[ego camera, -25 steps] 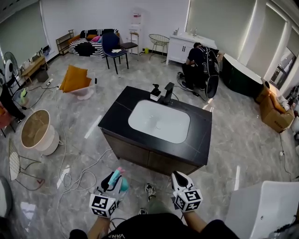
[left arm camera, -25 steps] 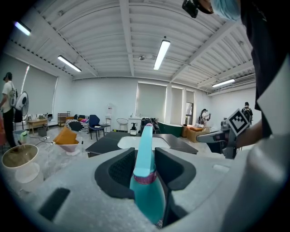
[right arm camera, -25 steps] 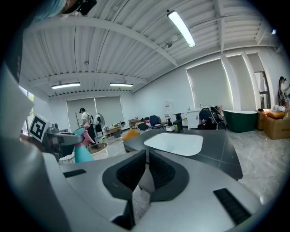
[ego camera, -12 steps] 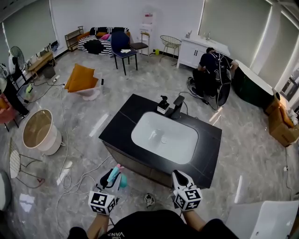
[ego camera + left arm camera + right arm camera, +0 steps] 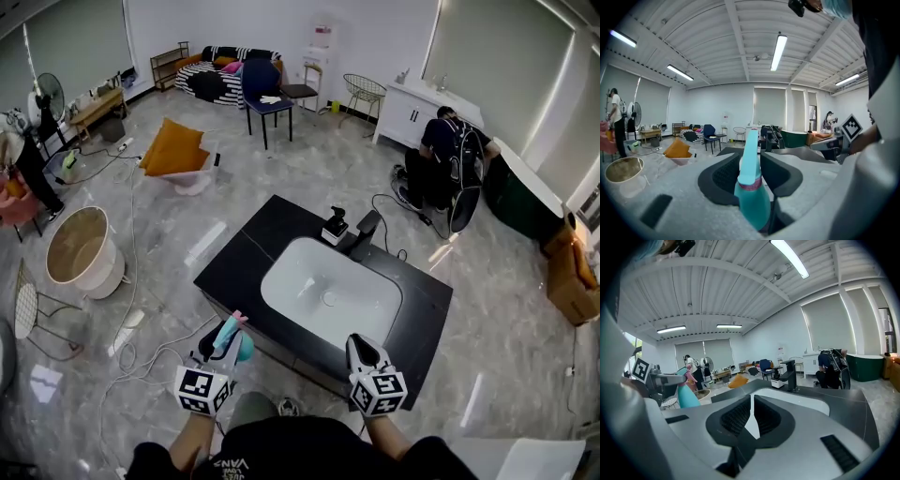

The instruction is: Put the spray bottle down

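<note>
A teal spray bottle [image 5: 234, 341] with a pink trigger sits upright between the jaws of my left gripper [image 5: 223, 349], which is shut on it. In the left gripper view the bottle [image 5: 752, 197] fills the gap between the dark pads, its nozzle pointing ahead. My right gripper [image 5: 362, 350] is shut and holds nothing; its pads [image 5: 738, 417] nearly meet. Both grippers hover at the near edge of a black counter [image 5: 234, 261] with a white basin [image 5: 330, 296], a black faucet [image 5: 367, 229] and a soap dispenser [image 5: 335, 227]. The bottle [image 5: 687, 395] also shows at left in the right gripper view.
A person [image 5: 444, 157] crouches by a white cabinet at the back right. A round tub [image 5: 79, 249] and a wire stool [image 5: 30, 314] stand at left, with cables [image 5: 131, 330] on the floor. An orange cushion [image 5: 174, 150] and a blue chair [image 5: 266, 86] lie farther back.
The sink counter has drawn closer. Both grippers have moved forward to its near edge, the left one still carrying the bottle.
</note>
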{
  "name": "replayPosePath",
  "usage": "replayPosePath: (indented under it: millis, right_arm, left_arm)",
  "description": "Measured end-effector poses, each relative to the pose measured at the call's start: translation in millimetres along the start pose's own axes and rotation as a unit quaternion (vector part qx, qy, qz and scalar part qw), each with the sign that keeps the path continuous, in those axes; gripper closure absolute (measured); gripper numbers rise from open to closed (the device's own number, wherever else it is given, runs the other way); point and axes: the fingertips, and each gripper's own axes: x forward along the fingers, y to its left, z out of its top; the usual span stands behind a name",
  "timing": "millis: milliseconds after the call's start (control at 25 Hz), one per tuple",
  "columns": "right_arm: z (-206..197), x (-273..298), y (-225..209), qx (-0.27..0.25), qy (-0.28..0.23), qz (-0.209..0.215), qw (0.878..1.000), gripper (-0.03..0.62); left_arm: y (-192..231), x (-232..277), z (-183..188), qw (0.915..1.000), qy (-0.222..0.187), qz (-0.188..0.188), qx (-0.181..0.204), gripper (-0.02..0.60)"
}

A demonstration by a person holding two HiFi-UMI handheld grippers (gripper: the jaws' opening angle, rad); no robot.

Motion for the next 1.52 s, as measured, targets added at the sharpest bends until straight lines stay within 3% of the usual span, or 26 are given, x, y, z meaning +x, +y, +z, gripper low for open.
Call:
replayPosePath:
  millis: [400, 800, 1200, 1520]
  right_arm:
    - [12, 34, -21, 0.011, 0.000, -0.024, 1.000, 0.583]
    - [21, 78, -29, 0.045, 0.002, -0.100, 0.994, 0.583]
    - [32, 113, -24, 0.078, -0.013, -0.177, 0.981, 0.583]
    - [26, 111, -26, 0.119, -0.025, -0.249, 0.961, 0.583]
  left_arm:
    - [44, 65, 25, 0.9998, -0.004, -0.003, 0.017, 0.439]
    - [91, 170, 53, 0.9956, -0.001, -0.080, 0.048, 0.439]
    - [113, 277, 80, 0.9820, -0.020, -0.169, 0.081, 0.440]
    - [103, 361, 84, 0.9656, -0.022, -0.230, 0.119, 0.440]
